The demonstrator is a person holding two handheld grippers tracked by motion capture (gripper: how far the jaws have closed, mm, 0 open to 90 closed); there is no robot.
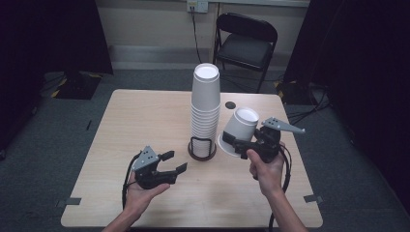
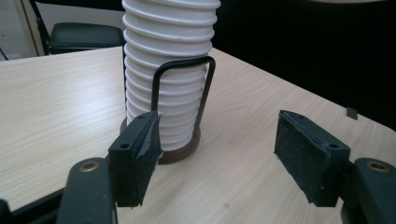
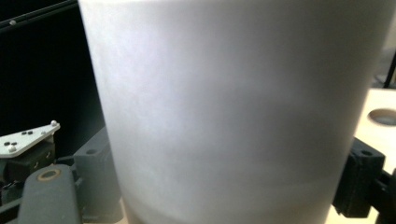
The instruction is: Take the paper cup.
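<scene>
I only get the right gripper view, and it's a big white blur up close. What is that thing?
Observer: A single white paper cup, upside down and tilted, clamped across its wall by the right gripper.
Operator: Is it alone on the table?
Observer: No. To its left a tall stack of cups stands upside down in a black wire holder on a round brown base.
Operator: And that other hand I glimpse at the lower left?
Observer: That is the left gripper, jaws apart with nothing between them, pointing at the foot of the stack.
</scene>
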